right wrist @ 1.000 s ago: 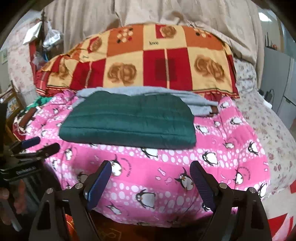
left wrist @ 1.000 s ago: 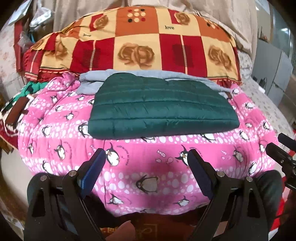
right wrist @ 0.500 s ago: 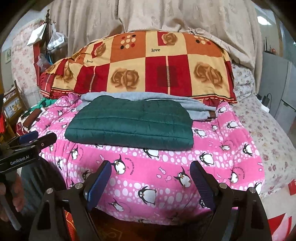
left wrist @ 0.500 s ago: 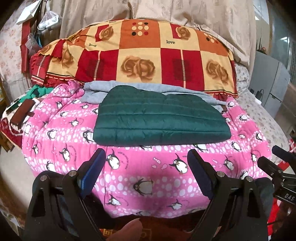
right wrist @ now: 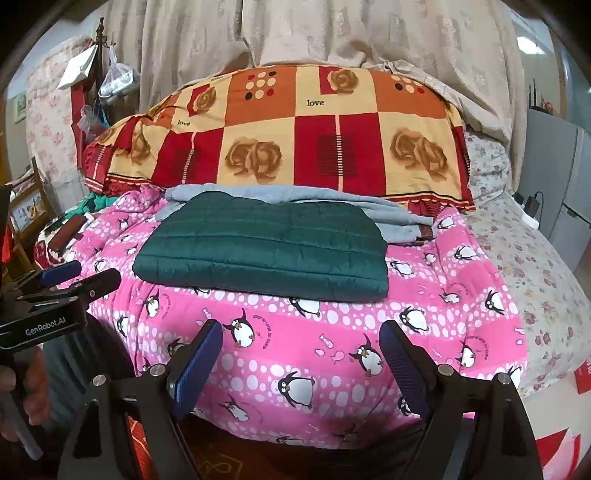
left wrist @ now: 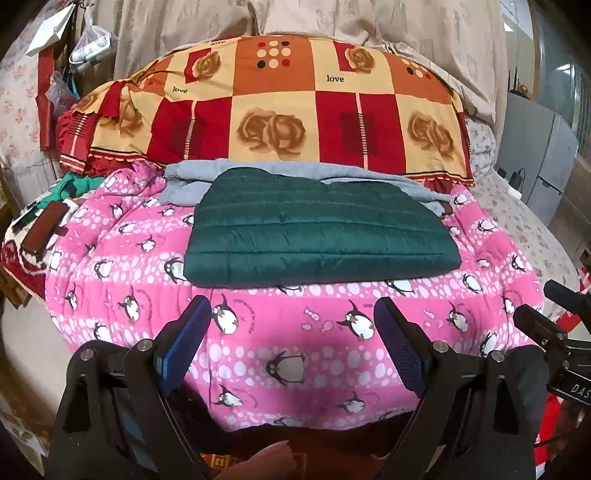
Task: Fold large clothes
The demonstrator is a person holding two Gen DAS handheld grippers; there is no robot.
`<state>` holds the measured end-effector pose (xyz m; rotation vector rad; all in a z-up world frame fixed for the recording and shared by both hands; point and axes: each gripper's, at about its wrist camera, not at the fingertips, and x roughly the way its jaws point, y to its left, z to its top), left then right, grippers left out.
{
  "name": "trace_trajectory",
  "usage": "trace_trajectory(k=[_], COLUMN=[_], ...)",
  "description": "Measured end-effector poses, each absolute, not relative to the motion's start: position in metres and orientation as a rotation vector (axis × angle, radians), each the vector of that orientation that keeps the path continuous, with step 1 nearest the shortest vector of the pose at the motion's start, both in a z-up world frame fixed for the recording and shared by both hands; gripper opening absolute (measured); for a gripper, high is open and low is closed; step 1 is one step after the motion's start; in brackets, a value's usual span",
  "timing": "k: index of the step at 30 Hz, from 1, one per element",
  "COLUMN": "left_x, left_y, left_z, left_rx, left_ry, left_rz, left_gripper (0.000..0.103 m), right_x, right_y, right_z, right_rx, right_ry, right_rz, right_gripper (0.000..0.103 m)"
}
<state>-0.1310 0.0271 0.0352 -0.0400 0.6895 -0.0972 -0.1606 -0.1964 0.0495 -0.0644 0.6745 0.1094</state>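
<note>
A dark green quilted jacket point(left wrist: 317, 232) point(right wrist: 266, 247) lies folded into a flat rectangle on a pink penguin-print quilt point(left wrist: 280, 332) point(right wrist: 332, 332). Under its far edge a folded grey garment point(left wrist: 192, 181) point(right wrist: 391, 218) sticks out. My left gripper point(left wrist: 291, 314) is open, held back from the quilt's near edge with nothing between its blue pads. My right gripper point(right wrist: 301, 332) is likewise open and empty, well short of the jacket. The left gripper point(right wrist: 74, 277) also shows at the left of the right wrist view, and the right gripper point(left wrist: 554, 310) at the right of the left wrist view.
A red, orange and cream rose-patterned quilt point(left wrist: 280, 110) is heaped behind the clothes against beige curtains point(right wrist: 295, 33). A brown object point(left wrist: 44, 229) lies on more fabric at the left. A floral bedsheet point(right wrist: 535, 280) extends to the right, with grey cabinets point(left wrist: 535, 158) beyond.
Both grippers have drawn back and up from the bed, so the jacket and the quilts sit lower and smaller in both views. The jacket has not moved. The jaws stand as before.
</note>
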Motion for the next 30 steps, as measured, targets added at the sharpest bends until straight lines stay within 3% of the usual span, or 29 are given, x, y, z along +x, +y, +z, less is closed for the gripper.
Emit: trace_trajectory(k=[30], left_x=[-0.129], left_y=[0.030], left_z=[0.023], left_rx=[-0.043], left_ry=[0.710], left_rz=[-0.091], left_gripper=[0.090], right_x=[-0.159], right_y=[-0.189], right_z=[0.042], right_rx=[-0.067], right_ry=[0.692], right_rz=[0.120], right_gripper=[0.084])
